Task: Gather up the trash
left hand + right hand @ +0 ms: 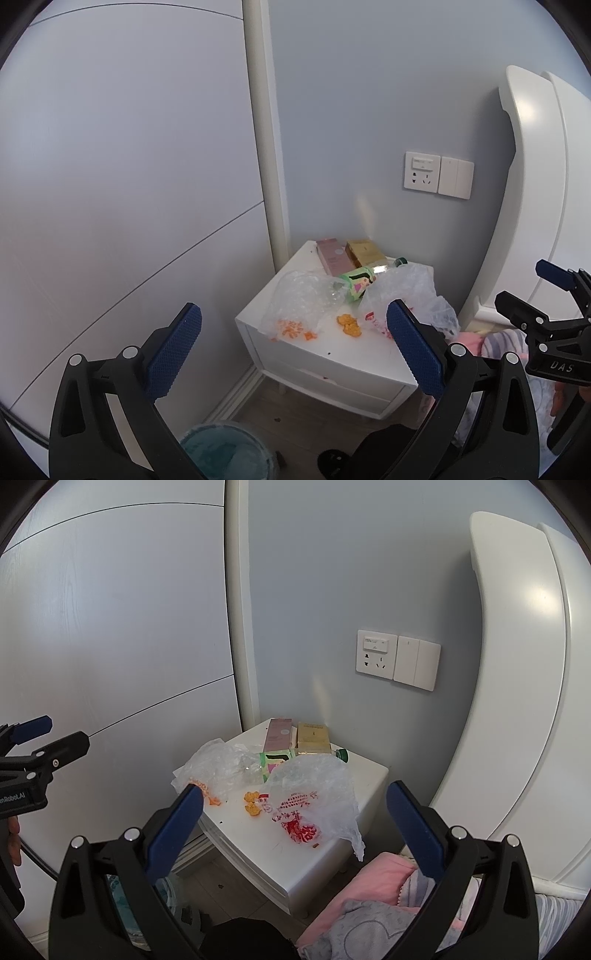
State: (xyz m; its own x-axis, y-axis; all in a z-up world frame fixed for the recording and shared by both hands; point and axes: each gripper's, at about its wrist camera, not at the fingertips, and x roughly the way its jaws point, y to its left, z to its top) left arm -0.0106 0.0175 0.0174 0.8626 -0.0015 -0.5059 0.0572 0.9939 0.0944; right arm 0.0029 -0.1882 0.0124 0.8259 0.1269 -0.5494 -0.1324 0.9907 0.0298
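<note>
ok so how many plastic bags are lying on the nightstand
2. A clear bag lies at the nightstand's left front, and a red-printed bag lies toward the right. Smaller ones could be hidden beneath.

Right gripper point(554, 365) reads "DAS"; left gripper point(22, 797) "enRobot.AI".

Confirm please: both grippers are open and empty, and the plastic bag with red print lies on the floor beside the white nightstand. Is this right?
Not quite. The plastic bag with red print lies on top of the white nightstand, not on the floor; the right wrist view shows this clearly. The rest holds: the left gripper and the right gripper are open and empty.
</note>
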